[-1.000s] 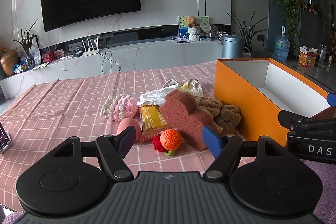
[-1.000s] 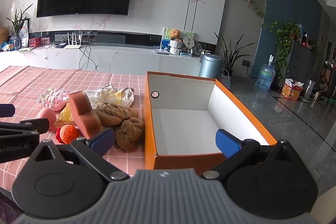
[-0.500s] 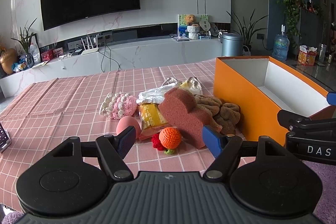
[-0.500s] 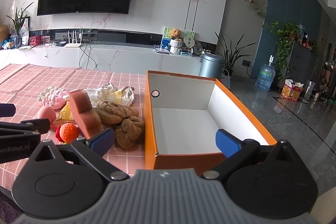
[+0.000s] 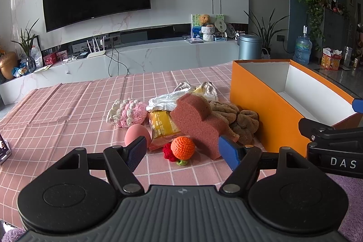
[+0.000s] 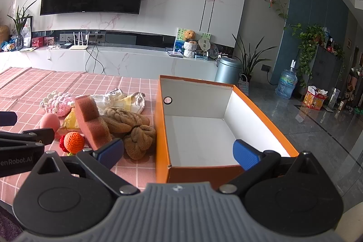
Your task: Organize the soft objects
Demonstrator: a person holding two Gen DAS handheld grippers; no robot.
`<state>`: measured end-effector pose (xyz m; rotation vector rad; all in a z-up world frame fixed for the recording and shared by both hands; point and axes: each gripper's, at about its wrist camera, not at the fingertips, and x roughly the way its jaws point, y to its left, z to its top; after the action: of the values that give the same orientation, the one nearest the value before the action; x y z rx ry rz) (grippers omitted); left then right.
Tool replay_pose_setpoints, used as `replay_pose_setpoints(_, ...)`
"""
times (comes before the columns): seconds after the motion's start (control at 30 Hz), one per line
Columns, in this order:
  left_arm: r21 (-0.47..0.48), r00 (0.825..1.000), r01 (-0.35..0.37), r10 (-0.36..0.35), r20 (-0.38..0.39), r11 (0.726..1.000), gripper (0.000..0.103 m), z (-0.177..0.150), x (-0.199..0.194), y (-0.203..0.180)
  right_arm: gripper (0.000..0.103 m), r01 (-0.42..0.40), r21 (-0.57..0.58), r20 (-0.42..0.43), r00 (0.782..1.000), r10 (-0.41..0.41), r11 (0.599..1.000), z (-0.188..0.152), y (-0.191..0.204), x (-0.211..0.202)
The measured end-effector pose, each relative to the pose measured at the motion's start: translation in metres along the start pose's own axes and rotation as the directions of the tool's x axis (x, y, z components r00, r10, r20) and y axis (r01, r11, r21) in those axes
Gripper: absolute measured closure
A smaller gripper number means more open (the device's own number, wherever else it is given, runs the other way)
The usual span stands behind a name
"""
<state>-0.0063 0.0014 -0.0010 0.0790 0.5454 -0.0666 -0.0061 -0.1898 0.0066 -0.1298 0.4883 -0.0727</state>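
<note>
both grippers wide, holding nothing: left gripper (image 5: 182, 151) low over the cloth (image 5: 68, 106), right gripper (image 6: 178, 152) facing the box (image 6: 162, 128). ahead of the left jaws and almost centred between them, the orange ball (image 5: 182, 148); just beyond the left pad, the pink egg (image 5: 137, 134); just beyond the right pad, the sponge (image 5: 197, 119), leaning on the brown towels (image 5: 240, 121). further ahead, the snack pack (image 5: 162, 126), the knit piece (image 5: 128, 112) and white cloths (image 5: 181, 96). box empty, off to the right of the left jaws and straight ahead between the right ones. likely step: picking the first soft item. best to ease forward until the ball sits between the pads, keep clear of egg and sponge, close gently since yarn squashes, then lift straight up before swinging right over the box wall. against the earlier frames: pile slightly nearer and lower between the left jaws, so a small advance; right view almost the same; jaw openings unchanged, nothing in the pile moved.
</note>
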Motion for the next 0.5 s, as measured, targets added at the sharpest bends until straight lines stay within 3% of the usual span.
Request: replay_pose_setpoints(0.5, -0.006, 1.0, 0.001, -0.001, -0.014, 1.0, 0.018, 0.0023, -0.0007, 0.0014, 0.002, 0.002, 0.0, -0.008, 1.0, -0.002, 1.0, -0.0012, -0.0005, 0.001)
